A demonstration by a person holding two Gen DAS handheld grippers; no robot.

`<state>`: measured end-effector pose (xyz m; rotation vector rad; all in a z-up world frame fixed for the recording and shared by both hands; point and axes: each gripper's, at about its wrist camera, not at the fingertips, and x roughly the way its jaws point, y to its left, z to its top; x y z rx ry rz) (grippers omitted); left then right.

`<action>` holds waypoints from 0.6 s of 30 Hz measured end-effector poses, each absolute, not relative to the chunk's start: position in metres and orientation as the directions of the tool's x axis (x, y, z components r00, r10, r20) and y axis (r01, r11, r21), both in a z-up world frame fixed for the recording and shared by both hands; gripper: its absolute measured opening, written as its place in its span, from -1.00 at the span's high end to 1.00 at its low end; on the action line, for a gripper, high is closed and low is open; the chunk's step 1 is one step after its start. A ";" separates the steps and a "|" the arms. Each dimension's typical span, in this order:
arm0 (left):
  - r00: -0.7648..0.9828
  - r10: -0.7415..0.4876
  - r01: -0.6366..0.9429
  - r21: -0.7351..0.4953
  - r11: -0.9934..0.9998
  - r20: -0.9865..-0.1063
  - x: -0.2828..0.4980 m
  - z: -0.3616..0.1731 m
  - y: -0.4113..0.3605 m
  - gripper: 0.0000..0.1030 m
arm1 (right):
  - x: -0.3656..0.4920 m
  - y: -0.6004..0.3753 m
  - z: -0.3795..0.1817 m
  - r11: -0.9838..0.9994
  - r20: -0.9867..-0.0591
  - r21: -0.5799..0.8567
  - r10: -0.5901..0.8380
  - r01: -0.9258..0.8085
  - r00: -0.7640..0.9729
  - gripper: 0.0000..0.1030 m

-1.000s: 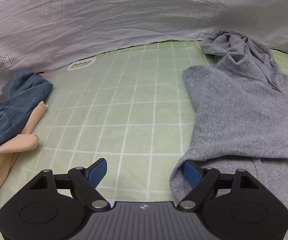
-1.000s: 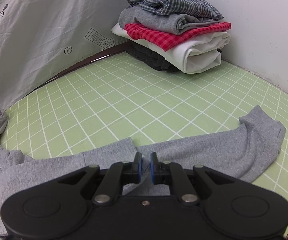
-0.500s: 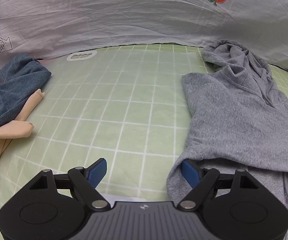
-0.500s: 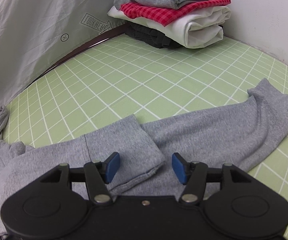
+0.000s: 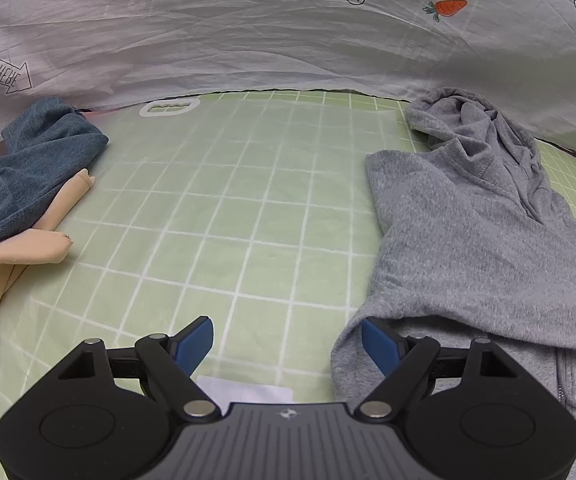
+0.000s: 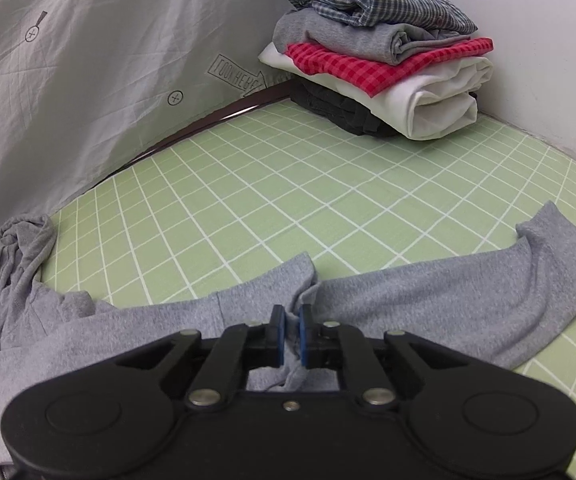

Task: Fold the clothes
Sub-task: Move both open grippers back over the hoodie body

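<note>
A grey hoodie [image 5: 468, 240] lies on the green grid mat [image 5: 227, 220], its hood toward the back. My left gripper [image 5: 288, 344] is open over the mat at the hoodie's left edge, with its right finger against the fabric. In the right wrist view my right gripper [image 6: 292, 332] is shut on a pinched fold of the grey hoodie [image 6: 448, 300], near where the sleeve [image 6: 548, 264] stretches out to the right across the mat [image 6: 328, 184].
A dark blue garment [image 5: 27, 176] on a beige one [image 5: 11, 256] lies at the left. A stack of folded clothes [image 6: 380, 56] stands in the far right corner by a white wall. A printed grey sheet [image 5: 288, 28] hangs behind.
My right gripper opened half a second ago and has now shut again on the hoodie fabric, bunching it up. My left gripper stayed open and shifted slightly along the hoodie's edge.
</note>
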<state>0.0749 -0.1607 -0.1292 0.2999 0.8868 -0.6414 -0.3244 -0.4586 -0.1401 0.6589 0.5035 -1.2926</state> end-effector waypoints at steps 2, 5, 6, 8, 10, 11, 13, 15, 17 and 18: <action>0.462 -0.397 0.631 -0.020 0.775 -0.793 0.074 -0.129 -0.159 -0.59 | -0.314 -0.455 -0.129 0.182 -0.649 0.184 -0.715 0.966 0.259 0.86; 0.456 -0.408 0.643 -0.024 0.766 -0.791 0.073 -0.128 -0.158 -0.59 | -0.289 -0.449 -0.113 0.268 -0.617 0.229 -0.704 0.936 0.352 0.86; 0.454 -0.410 0.647 -0.023 0.762 -0.791 0.072 -0.129 -0.158 -0.60 | -0.277 -0.445 -0.108 0.311 -0.611 0.242 -0.687 0.919 0.393 0.86; 0.453 -0.410 0.652 -0.019 0.758 -0.792 0.071 -0.129 -0.158 -0.60 | -0.249 -0.433 -0.100 0.417 -0.598 0.239 -0.648 0.877 0.472 0.86; 0.455 -0.410 0.655 -0.015 0.756 -0.790 0.069 -0.130 -0.158 -0.60 | -0.217 -0.418 -0.098 0.530 -0.606 0.214 -0.587 0.821 0.537 0.85; 0.457 -0.411 0.654 -0.015 0.756 -0.789 0.069 -0.129 -0.157 -0.60 | -0.203 -0.412 -0.100 0.570 -0.620 0.207 -0.551 0.795 0.558 0.81; 0.460 -0.413 0.652 -0.016 0.758 -0.786 0.068 -0.128 -0.155 -0.60 | -0.179 -0.400 -0.112 0.644 -0.665 0.192 -0.470 0.741 0.580 0.70; 0.468 -0.411 0.650 -0.011 0.760 -0.782 0.066 -0.127 -0.153 -0.60 | -0.171 -0.392 -0.116 0.673 -0.685 0.166 -0.447 0.721 0.575 0.33; 0.486 -0.402 0.647 0.011 0.762 -0.776 0.063 -0.124 -0.152 -0.60 | -0.169 -0.386 -0.117 0.687 -0.691 0.143 -0.447 0.713 0.569 0.03; 0.493 -0.396 0.645 0.020 0.764 -0.775 0.061 -0.123 -0.151 -0.60 | -0.172 -0.386 -0.115 0.680 -0.683 0.136 -0.463 0.721 0.565 -0.14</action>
